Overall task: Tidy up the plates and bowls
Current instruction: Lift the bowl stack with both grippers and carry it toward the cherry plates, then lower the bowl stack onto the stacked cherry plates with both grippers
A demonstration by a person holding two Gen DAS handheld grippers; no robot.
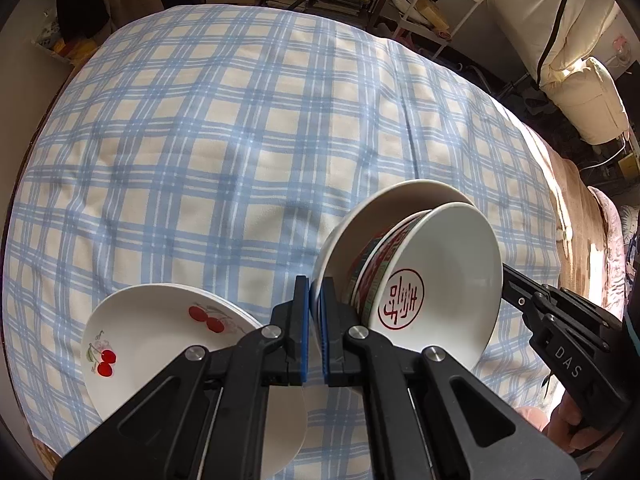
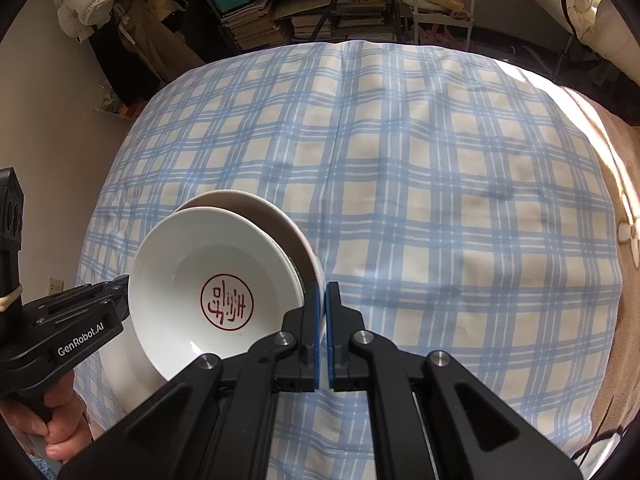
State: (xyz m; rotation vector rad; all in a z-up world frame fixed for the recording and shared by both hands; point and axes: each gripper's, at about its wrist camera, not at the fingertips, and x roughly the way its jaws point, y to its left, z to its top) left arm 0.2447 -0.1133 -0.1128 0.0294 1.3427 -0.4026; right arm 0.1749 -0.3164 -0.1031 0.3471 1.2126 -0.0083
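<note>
a white china plate (image 1: 360, 232) with a white china bowl with a red round mark inside (image 1: 436, 276) sitting on it is up in the air, tipped on its side, over a bed with a blue and cream checked cloth (image 1: 224, 132). the bowl has red and green patterns on its outside.

the left gripper (image 1: 318, 300) is pinched tight on the plate's rim. the right gripper (image 2: 322, 304) has its blue pads squeezed on the rim at the other side. so both claws hold the same stack together.

a white china plate with red cherries (image 1: 160, 340) lies flat on the cloth, just beside the left gripper and below it.

the step in hand looks like carrying the plate and bowl over to the cherry plate to make one pile. the next move needs both hands to go together, slow and even, and to bring the stack flat again. if it stays tipped, the bowl could slide off.
</note>
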